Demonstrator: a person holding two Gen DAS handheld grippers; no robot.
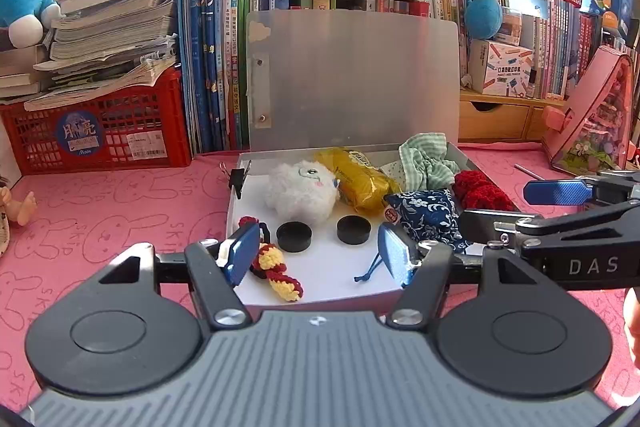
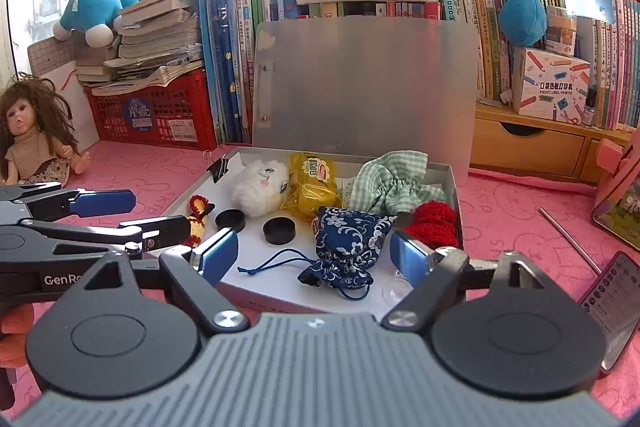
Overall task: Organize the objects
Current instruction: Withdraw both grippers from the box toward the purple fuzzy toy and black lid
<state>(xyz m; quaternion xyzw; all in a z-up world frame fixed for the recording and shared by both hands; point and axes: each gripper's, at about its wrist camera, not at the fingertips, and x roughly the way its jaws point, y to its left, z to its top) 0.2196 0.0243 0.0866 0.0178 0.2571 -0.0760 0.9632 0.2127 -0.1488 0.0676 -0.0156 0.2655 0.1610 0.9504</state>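
A white box [image 1: 233,205] stands on the pink mat with its grey lid [image 1: 360,79] upright. Inside lie a white fluffy toy [image 1: 300,191], a yellow packet [image 1: 360,179], a green checked pouch [image 1: 428,163], a red crochet piece [image 1: 480,191], a blue floral pouch [image 2: 352,239], two black caps [image 1: 294,236] and a red-yellow crochet piece [image 1: 276,271]. My left gripper [image 1: 318,255] hovers open over the box's near left part, nothing pinched. My right gripper [image 2: 314,259] is open above the blue pouch, its pads clear of the fabric.
A black binder clip [image 2: 219,167] is clipped on the box's far left corner. A doll [image 2: 32,143] sits at the left, a red crate [image 1: 100,131] with books behind. A phone [image 2: 612,299], a metal rod [image 2: 568,239] and a pink case [image 1: 592,115] lie at the right.
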